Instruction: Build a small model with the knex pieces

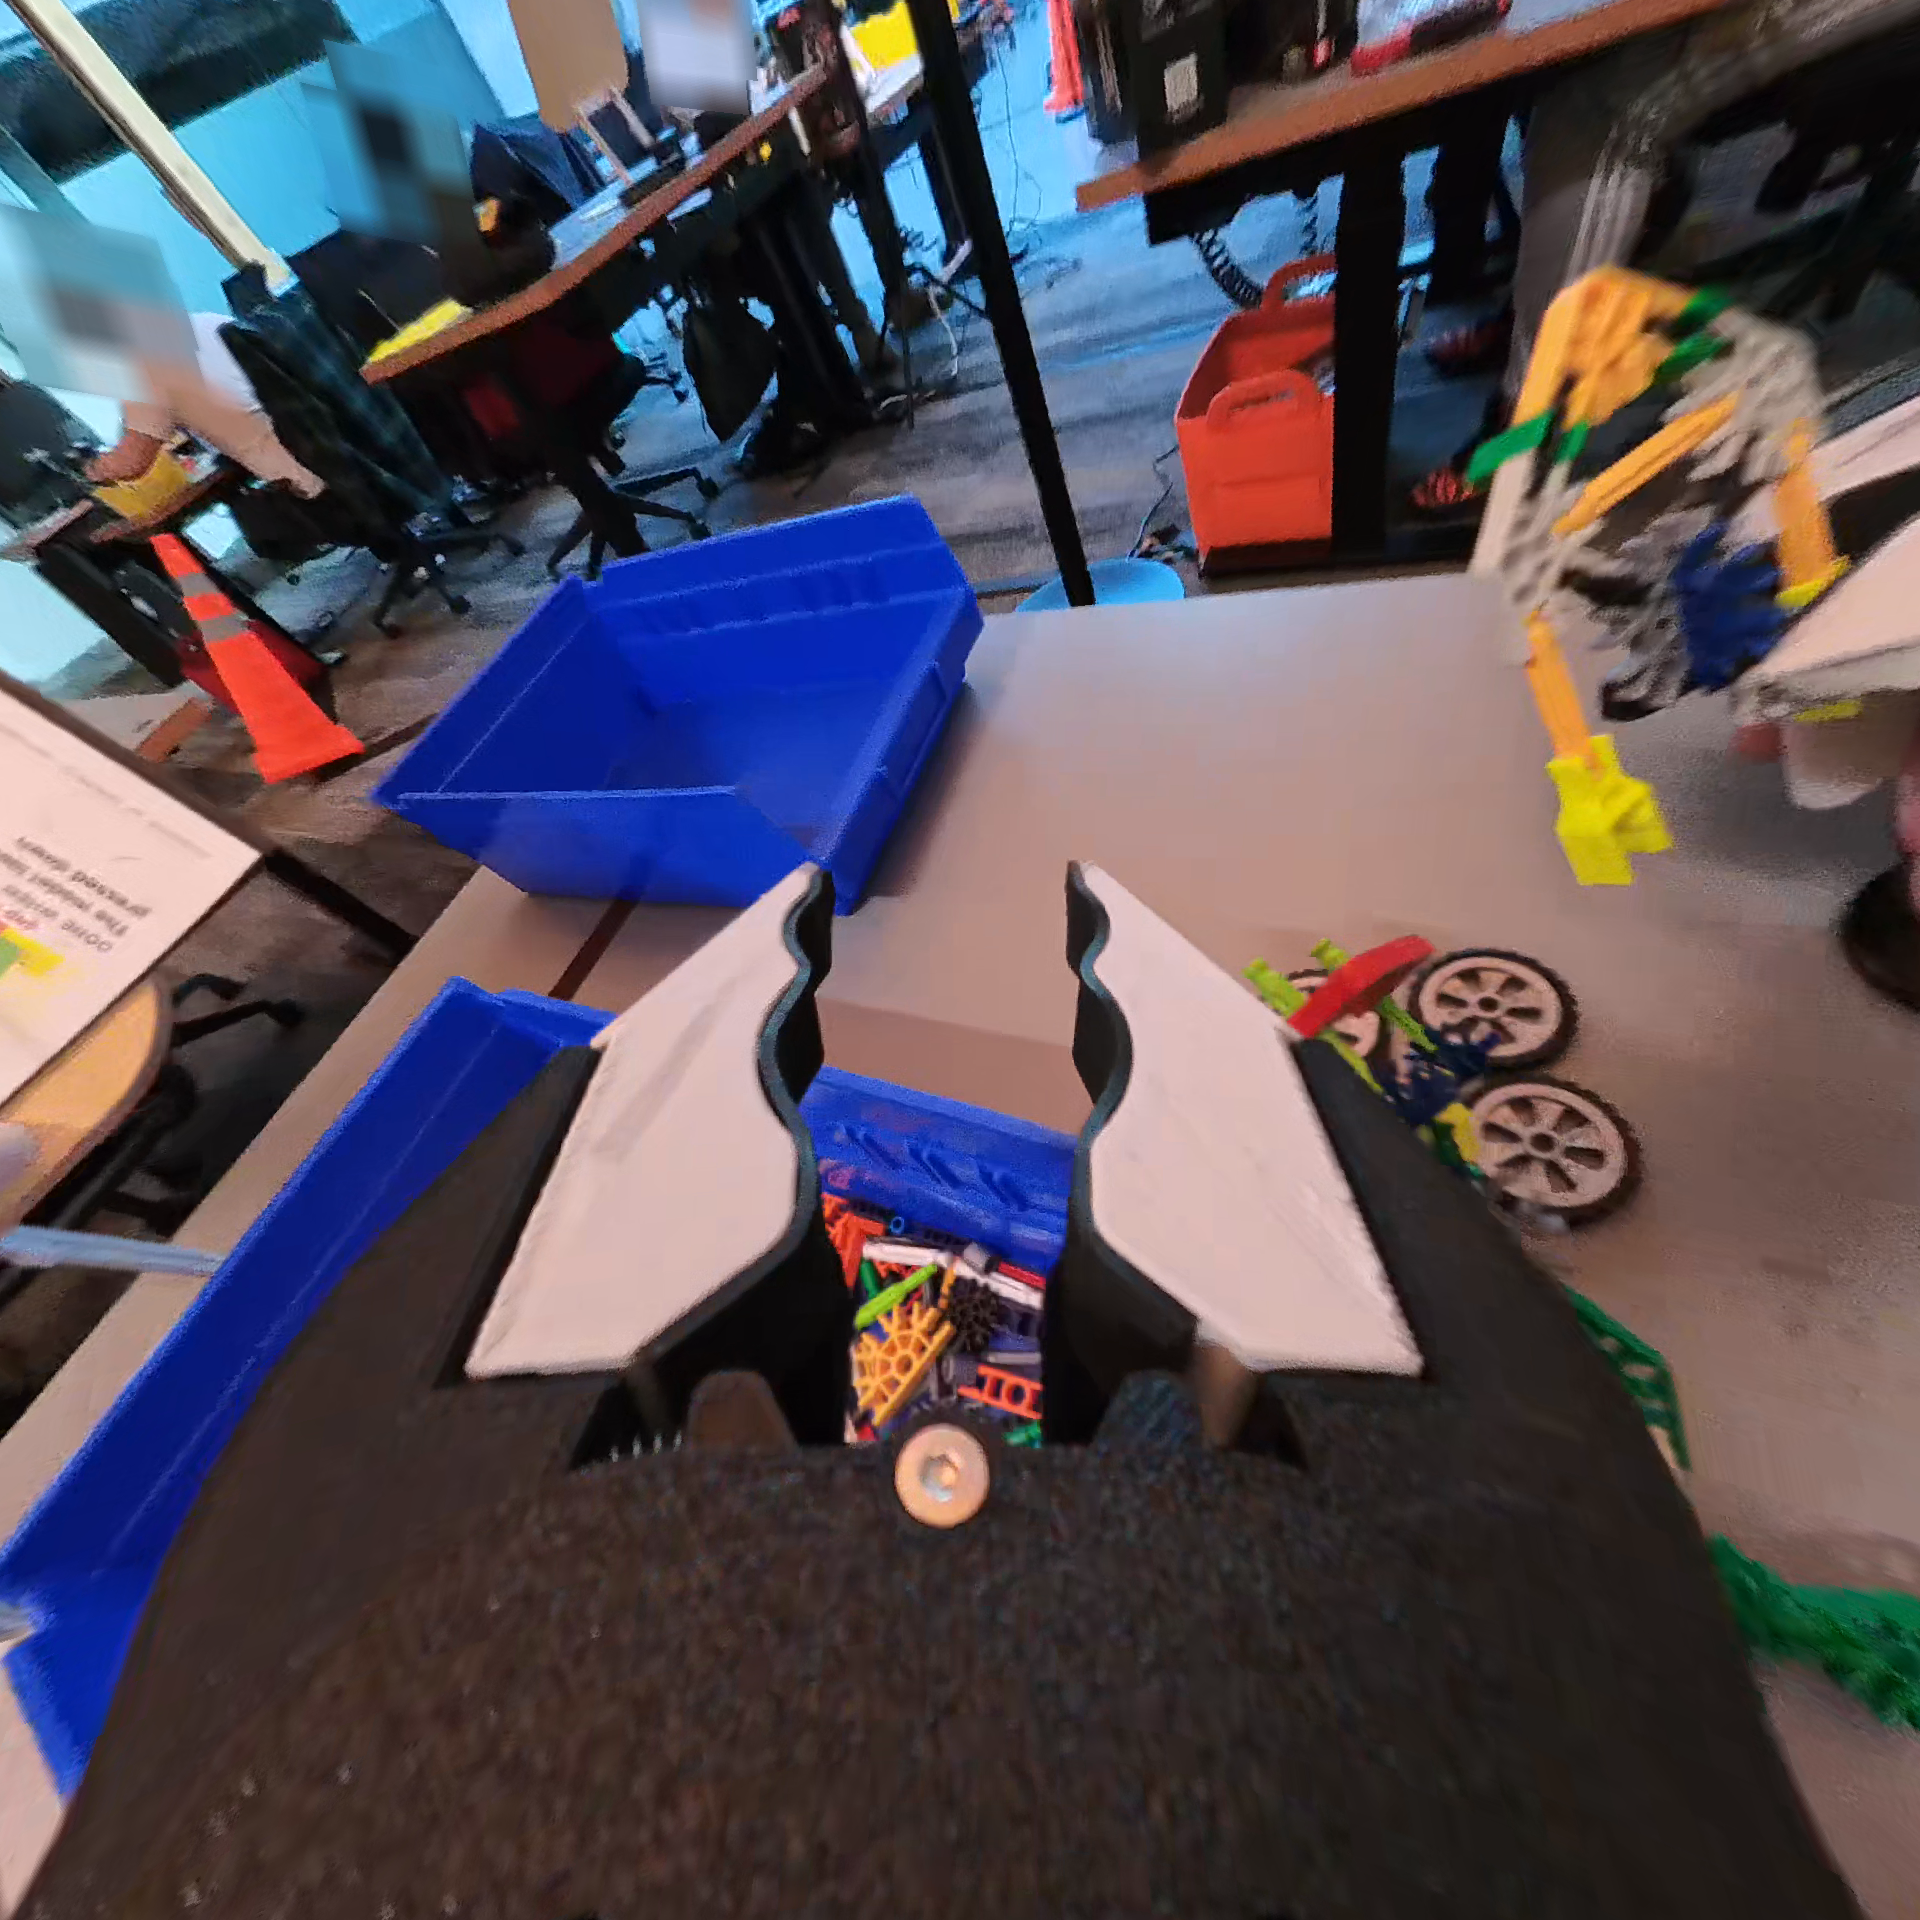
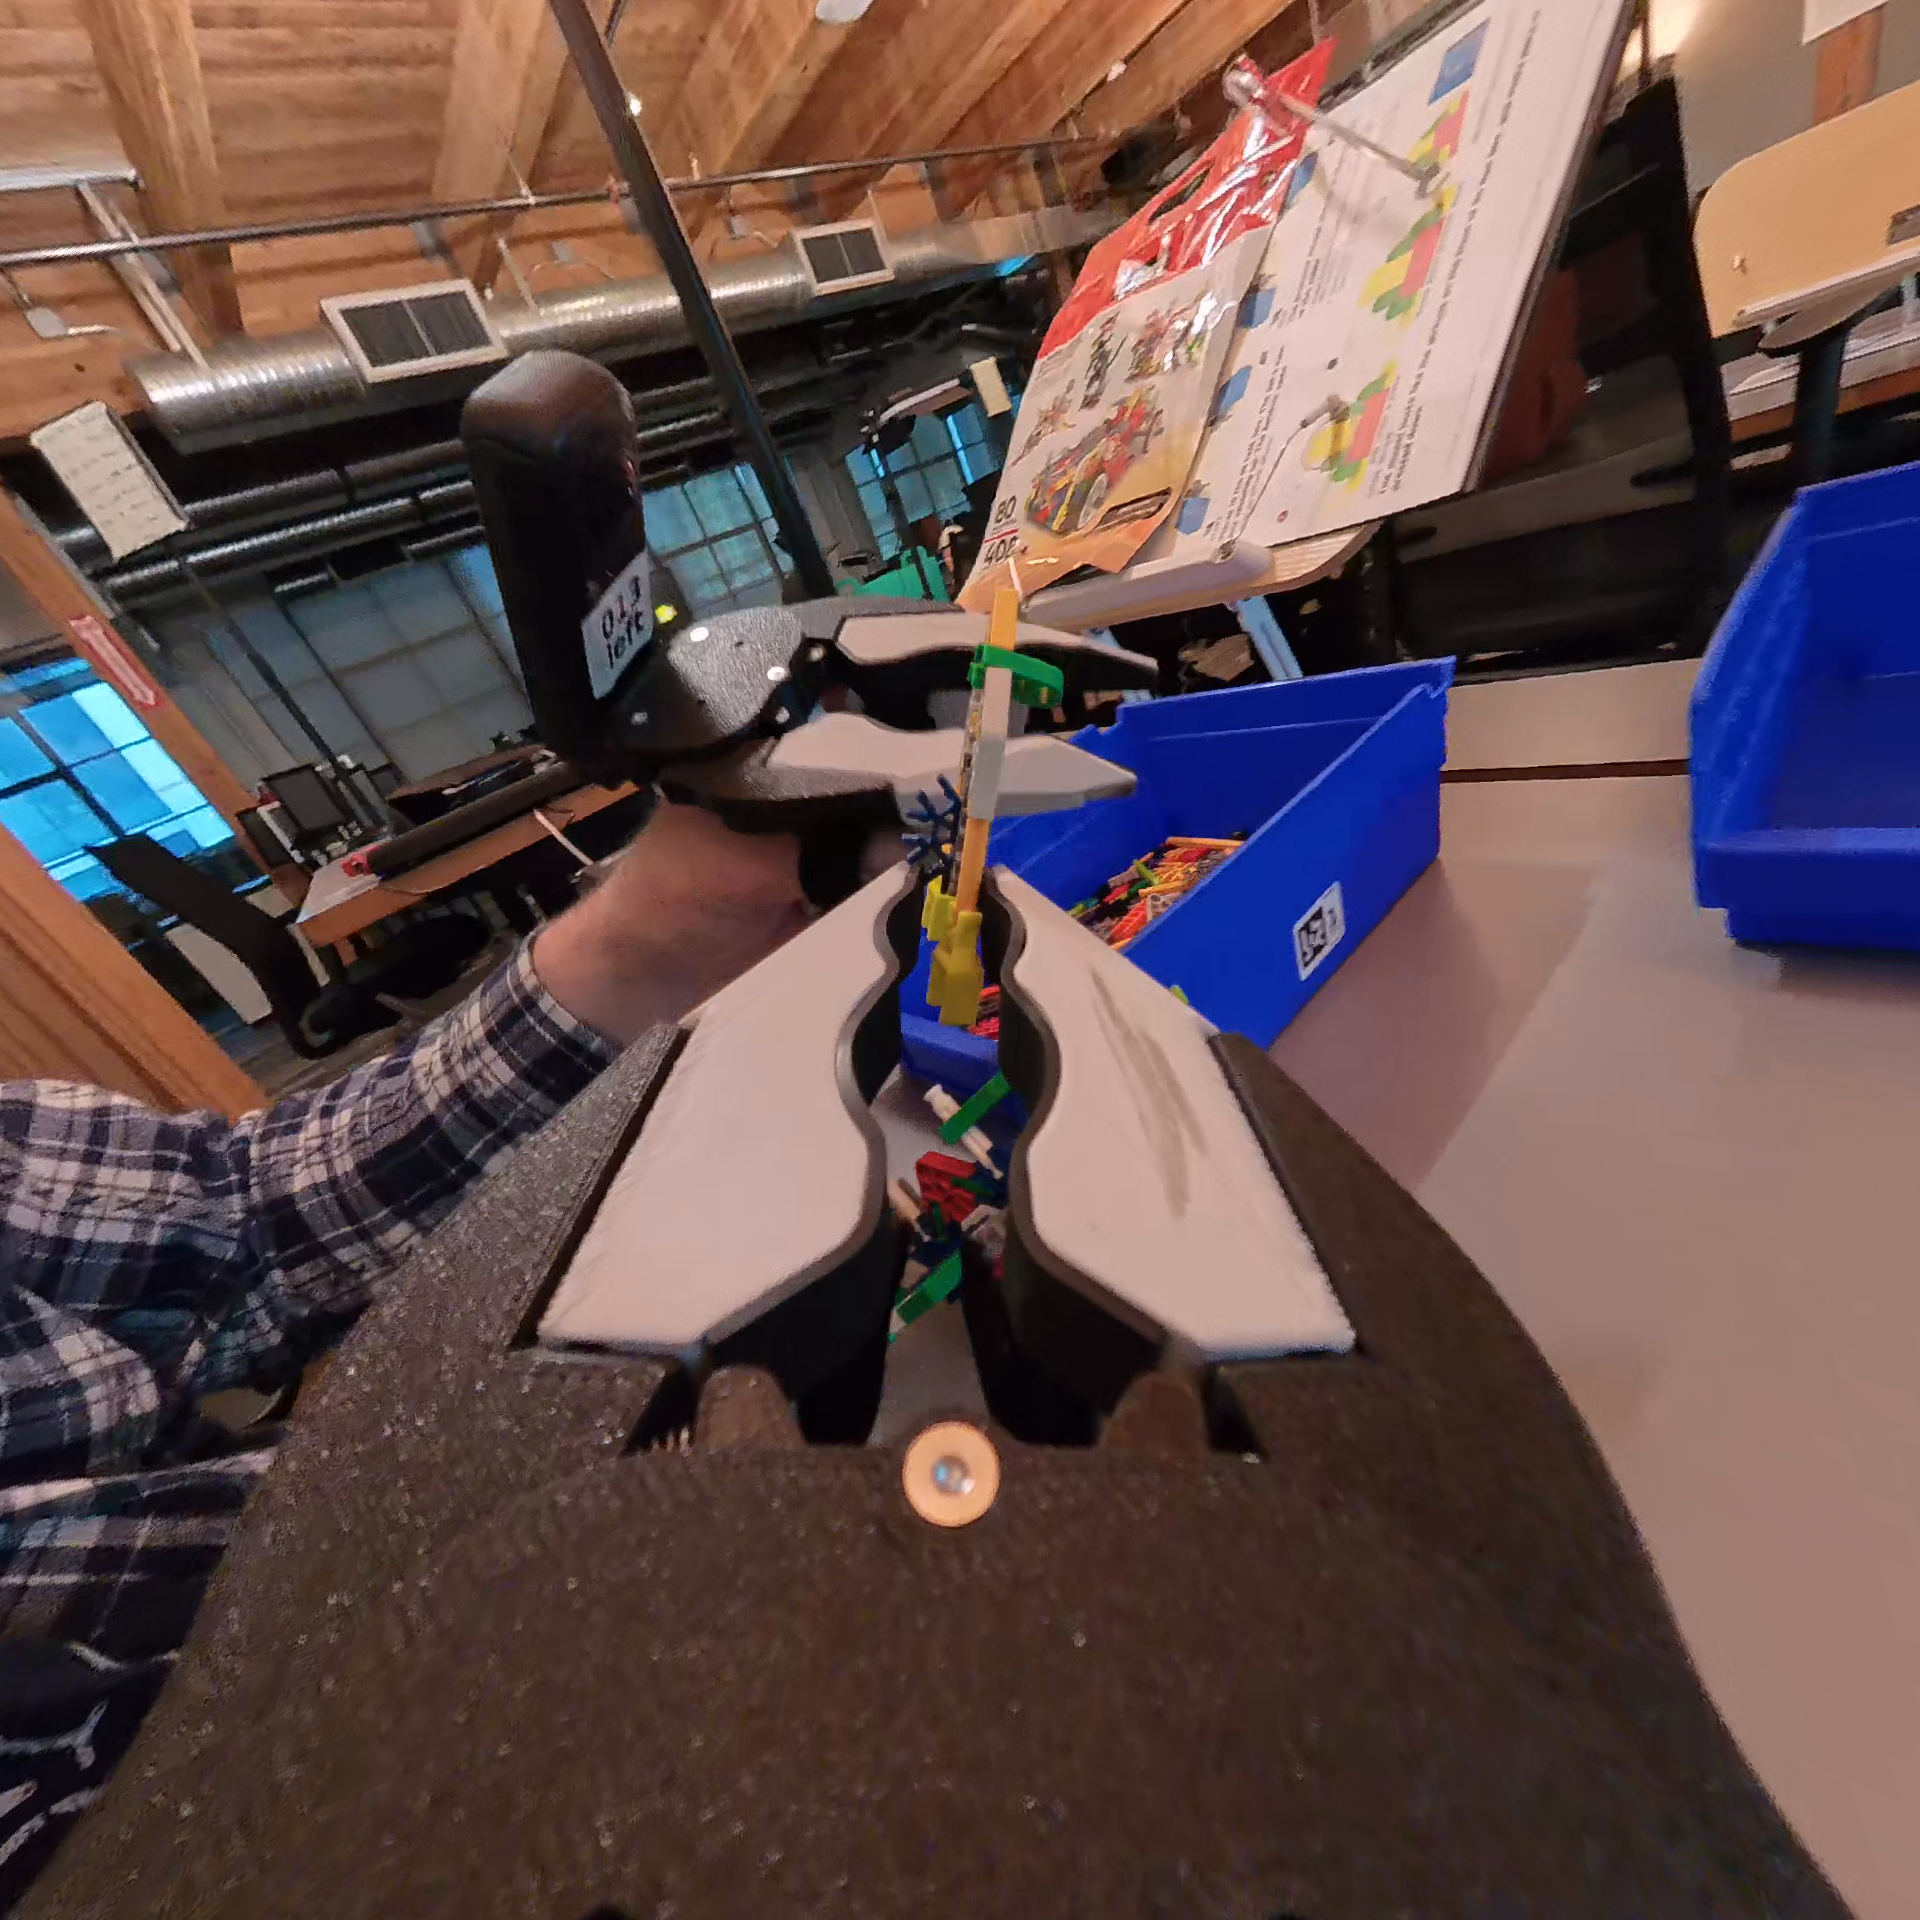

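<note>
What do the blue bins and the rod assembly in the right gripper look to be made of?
Blue bins: moulded rigid plastic by the look, with ribbed walls and a dull sheen. Rod assembly clamped in the right gripper: likely hard plastic construction-toy rods and connectors, solid bright colours, slightly glossy.

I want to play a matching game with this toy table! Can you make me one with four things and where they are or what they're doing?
Things:
1. left gripper
2. right gripper
3. far blue bin
4. grey wheels

States:
A. lying on the table beside the near bin
B. open, above the bin full of pieces
C. nothing inside it
D. shut on a rod-and-connector build

Pairs: 1-B, 2-D, 3-C, 4-A
</note>
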Tool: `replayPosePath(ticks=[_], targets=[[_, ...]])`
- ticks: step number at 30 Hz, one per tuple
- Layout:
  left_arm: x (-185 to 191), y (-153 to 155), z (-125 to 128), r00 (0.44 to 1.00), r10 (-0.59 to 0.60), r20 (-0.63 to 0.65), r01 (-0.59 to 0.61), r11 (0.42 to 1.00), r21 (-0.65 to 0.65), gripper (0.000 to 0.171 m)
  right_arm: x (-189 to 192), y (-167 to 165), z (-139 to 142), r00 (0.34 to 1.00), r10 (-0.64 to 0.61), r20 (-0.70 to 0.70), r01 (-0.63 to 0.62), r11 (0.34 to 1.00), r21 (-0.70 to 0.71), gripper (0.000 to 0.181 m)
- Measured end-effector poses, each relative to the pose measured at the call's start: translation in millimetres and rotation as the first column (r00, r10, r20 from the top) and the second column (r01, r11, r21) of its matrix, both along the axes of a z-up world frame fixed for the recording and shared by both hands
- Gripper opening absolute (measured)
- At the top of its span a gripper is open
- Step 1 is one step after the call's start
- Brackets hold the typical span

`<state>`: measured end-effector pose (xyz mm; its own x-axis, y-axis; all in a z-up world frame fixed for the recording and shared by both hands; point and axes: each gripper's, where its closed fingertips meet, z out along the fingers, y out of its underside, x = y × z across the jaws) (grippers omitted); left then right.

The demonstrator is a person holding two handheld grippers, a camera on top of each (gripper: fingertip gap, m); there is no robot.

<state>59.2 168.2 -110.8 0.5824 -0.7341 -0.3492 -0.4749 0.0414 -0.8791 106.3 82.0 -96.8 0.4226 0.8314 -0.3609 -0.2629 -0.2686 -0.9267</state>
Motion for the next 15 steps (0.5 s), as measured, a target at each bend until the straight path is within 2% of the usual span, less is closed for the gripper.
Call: replayPosePath(ticks=[2,5,9,12,15], targets=[[-6.4,-12.2,10.7,0.997,-0.040,0.060,0.041,0.999,-0.021,0.044,-5.7,-3.3,-0.4,0.999,0.036,0.002,-0.036,0.999,-0.008,0.009],[-10.5,-38.9,24.6,0.970,-0.163,0.183,0.182,0.979,-0.092,0.045,-16.4,-6.1,2.5,0.996,0.084,-0.010,-0.084,0.996,-0.015,0.009],[-17.7,-70.4,48.6,0.874,-0.299,0.383,0.376,0.916,-0.142,0.042,-36.2,-11.1,7.2,0.988,0.152,0.008,-0.152,0.988,-0.008,0.009],[-18.4,-89.0,54.5,0.818,-0.377,0.434,0.482,0.861,-0.160,0.041,-53.2,-16.4,9.6,0.977,0.207,0.046,-0.207,0.978,-0.001,0.009],[-20.1,-98.5,54.0,0.806,-0.423,0.413,0.520,0.840,-0.155,0.037,-69.7,-20.9,9.3,0.960,0.261,0.103,-0.262,0.965,-0.005,0.009]])
